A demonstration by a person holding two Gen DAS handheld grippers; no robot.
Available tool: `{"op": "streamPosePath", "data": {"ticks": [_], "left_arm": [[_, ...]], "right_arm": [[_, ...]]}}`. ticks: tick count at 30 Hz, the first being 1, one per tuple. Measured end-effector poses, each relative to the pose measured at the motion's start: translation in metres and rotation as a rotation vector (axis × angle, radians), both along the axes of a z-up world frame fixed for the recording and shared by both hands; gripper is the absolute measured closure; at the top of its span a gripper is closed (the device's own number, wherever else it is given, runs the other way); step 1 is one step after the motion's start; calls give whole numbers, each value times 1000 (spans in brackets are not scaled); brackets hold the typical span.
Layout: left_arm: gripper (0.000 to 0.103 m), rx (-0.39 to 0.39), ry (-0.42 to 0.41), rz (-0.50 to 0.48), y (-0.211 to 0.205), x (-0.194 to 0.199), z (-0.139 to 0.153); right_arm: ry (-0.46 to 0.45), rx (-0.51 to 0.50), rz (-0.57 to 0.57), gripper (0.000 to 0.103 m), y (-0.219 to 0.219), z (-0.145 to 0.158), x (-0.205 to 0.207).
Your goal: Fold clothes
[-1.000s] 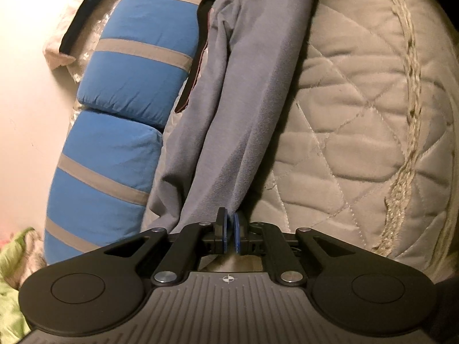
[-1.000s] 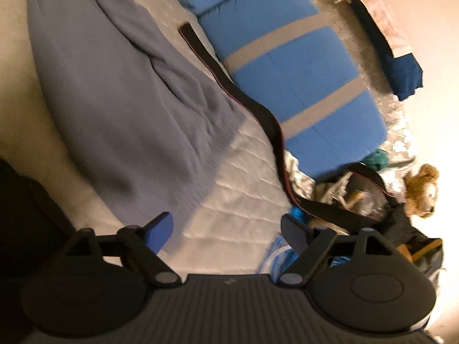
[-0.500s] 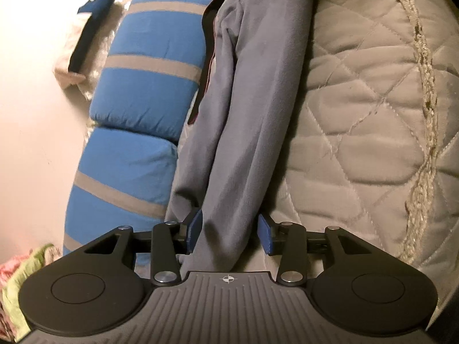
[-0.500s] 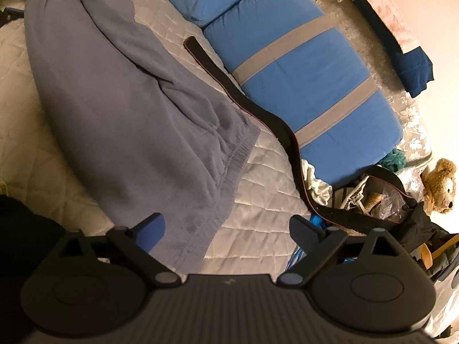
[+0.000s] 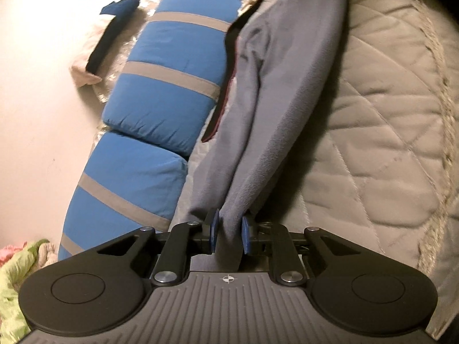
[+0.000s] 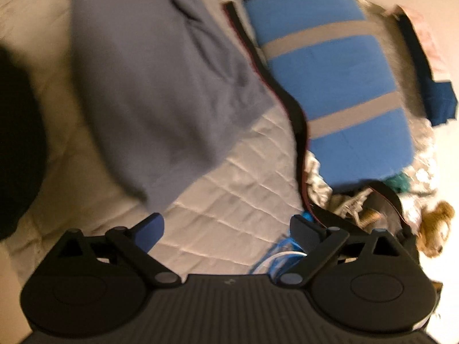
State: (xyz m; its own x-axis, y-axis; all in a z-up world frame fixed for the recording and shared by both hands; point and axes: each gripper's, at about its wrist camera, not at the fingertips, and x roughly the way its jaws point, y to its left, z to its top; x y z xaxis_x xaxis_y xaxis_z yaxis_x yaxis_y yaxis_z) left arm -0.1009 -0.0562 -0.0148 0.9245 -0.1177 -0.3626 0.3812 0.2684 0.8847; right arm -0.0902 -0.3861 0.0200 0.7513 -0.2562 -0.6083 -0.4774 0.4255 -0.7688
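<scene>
The left claw (image 5: 228,235) has just been closing, and its pads now pinch a bunched end of the grey garment (image 5: 275,91). The garment lies stretched along the quilted bed (image 5: 387,143), beside the blue pillows (image 5: 160,91) and a dark strap (image 5: 226,66). It looks soft, light and limp, likely to sag and bunch, so corners and hems are the best holds. The right claw (image 6: 226,229) stands wide open and empty over the quilt, near the garment's hem (image 6: 183,169), probably the next place to grip.
</scene>
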Motion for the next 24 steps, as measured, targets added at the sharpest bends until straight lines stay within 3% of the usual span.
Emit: {"op": "streamPosePath", "data": {"ticks": [6,11,14,24], "left_arm": [[86,-59,17,33,-1,6,10],[85,-73,25,47,-1,7,13],[85,-79,30,49,1,8,13],[85,-90,44,50,5,11,16]], "right_arm": [[6,-64,148,5,11,-34,-14],[-98,-106,230,5,27,-51,-16],[-110,-69,241,5,26,-51,-12],[-157,-80,279,6,22,-57,-9]]}}
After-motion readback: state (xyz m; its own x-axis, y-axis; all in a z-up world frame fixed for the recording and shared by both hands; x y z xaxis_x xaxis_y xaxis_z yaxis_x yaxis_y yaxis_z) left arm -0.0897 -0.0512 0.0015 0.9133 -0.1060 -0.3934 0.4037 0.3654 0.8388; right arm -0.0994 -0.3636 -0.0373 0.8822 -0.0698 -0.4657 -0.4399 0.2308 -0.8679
